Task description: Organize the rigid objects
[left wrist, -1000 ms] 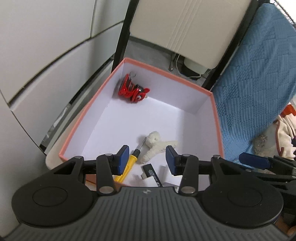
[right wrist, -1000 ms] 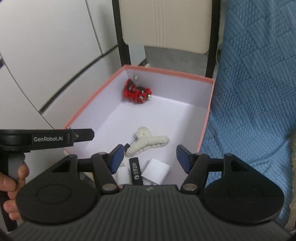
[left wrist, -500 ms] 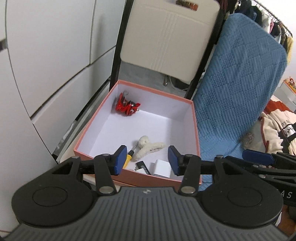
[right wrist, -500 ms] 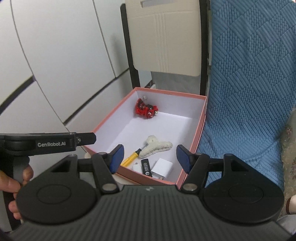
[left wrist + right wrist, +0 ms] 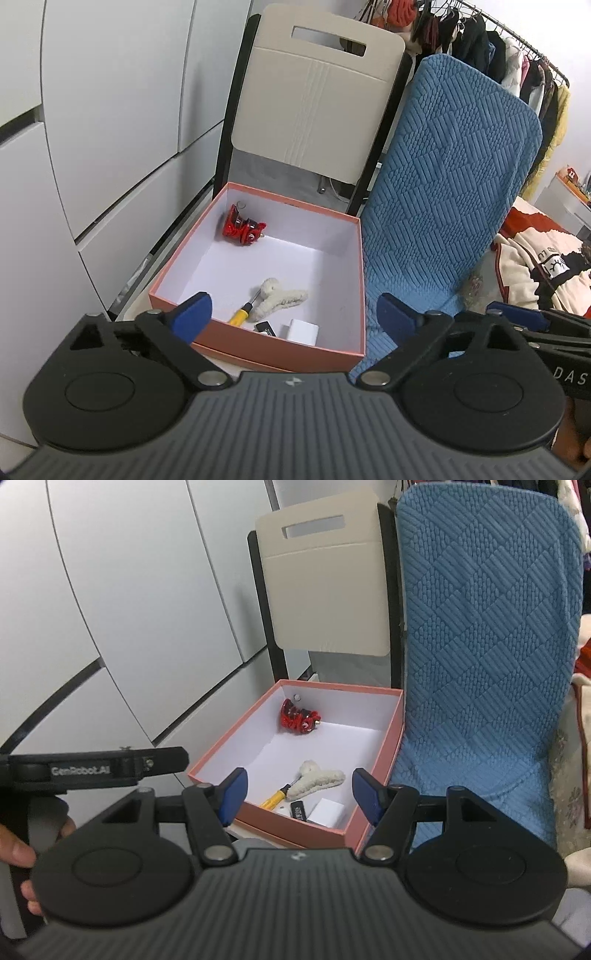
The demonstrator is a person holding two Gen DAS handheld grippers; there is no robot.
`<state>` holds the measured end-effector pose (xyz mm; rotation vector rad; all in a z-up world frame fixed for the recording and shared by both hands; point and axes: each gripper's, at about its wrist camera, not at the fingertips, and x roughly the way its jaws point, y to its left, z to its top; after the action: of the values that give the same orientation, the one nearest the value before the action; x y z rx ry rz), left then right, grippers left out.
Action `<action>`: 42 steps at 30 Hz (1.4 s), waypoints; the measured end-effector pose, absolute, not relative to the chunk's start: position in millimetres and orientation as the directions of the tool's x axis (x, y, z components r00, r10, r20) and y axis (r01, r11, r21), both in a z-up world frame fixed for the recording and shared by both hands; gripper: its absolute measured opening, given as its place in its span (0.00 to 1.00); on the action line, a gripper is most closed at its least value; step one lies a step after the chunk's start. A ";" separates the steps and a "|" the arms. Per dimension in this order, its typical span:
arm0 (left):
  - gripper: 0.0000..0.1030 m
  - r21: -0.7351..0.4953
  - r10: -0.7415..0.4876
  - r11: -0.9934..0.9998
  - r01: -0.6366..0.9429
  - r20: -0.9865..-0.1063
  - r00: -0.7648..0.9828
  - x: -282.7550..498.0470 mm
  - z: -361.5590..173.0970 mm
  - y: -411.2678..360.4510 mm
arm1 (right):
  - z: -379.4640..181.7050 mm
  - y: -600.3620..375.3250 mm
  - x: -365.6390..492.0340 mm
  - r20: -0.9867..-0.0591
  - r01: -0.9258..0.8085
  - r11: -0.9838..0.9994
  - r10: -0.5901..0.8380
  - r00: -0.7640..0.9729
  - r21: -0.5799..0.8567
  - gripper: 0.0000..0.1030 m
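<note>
Box (image 5: 354,291) lies beyond spread fingers (image 5: 194,317).

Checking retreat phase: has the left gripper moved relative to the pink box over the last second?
Yes. The left gripper has backed up and away from the pink box, jaws wider.

Box (image 5: 258,352) open above; chair back (image 5: 317,110) behind, blue cushion (image 5: 443,206) right.

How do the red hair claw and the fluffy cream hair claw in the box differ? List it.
Colour and finish: the red hair claw is glossy, the fluffy cream hair claw is plush-covered and matte.
Place: the red hair claw sits near the far wall of the pink box; the cream one lies nearer the front, against the yellow screwdriver.
Size: the cream one looks longer.
Shared: both lie loose on the box floor, ungripped.
</note>
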<state>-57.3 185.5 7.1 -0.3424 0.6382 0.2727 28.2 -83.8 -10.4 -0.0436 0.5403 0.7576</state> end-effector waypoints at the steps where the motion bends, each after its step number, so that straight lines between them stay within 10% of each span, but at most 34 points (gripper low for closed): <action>1: 0.97 -0.225 0.140 0.910 -0.348 -0.624 0.769 -59.4 8.6 182.7 | -10.0 -86.9 25.8 -0.474 -0.661 0.735 0.640 0.605 0.149 0.83; 42: 1.00 -0.219 0.152 0.900 -0.378 -0.654 0.741 -103.6 11.9 180.2 | -14.4 -98.0 -2.2 -0.497 -0.646 0.755 0.605 0.622 0.110 0.86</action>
<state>-103.6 180.2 11.9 -0.3528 0.6780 0.2970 -2.2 -98.0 -14.4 -0.0821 0.5402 0.7191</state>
